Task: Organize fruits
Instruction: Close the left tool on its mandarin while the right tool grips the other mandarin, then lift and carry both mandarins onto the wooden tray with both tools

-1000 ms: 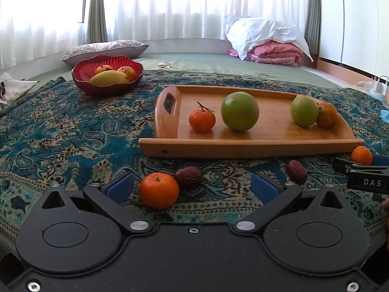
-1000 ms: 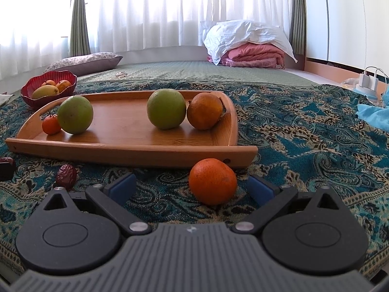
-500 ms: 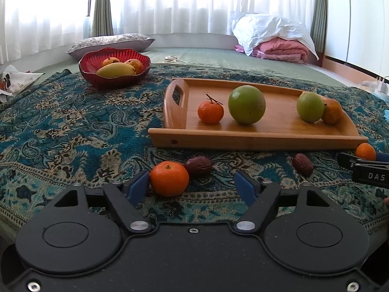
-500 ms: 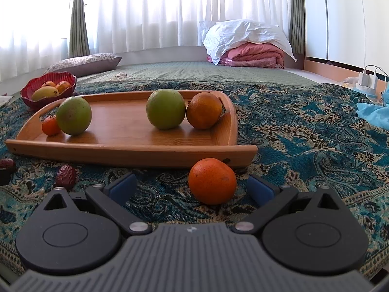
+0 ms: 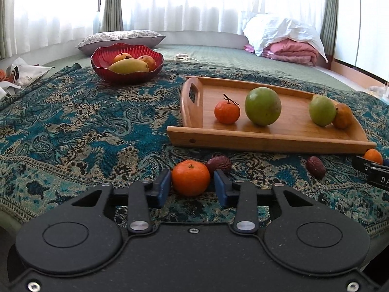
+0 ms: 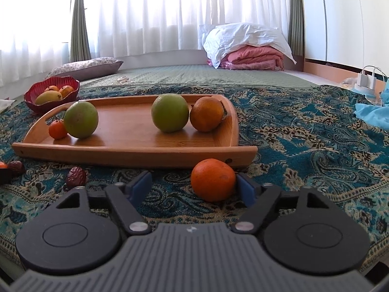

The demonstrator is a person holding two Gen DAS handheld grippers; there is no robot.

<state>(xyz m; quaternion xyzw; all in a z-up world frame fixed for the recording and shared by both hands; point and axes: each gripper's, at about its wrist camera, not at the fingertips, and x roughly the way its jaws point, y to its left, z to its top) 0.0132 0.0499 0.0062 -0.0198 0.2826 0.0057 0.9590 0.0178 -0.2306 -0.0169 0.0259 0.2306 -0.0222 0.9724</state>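
Tangerines sit between both closing pairs of jaws: our left gripper [image 5: 190, 187] nearly pinches one tangerine [image 5: 190, 177]; our right gripper [image 6: 193, 189] touches another tangerine [image 6: 213, 180] at three o'clock only. We should centre it, then lift toward the tray [image 6: 126, 154] at twelve.

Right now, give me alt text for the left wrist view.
The left gripper is closing around an orange mandarin lying on a patterned teal cloth. Beyond it, a wooden tray holds two green fruits and two orange ones.
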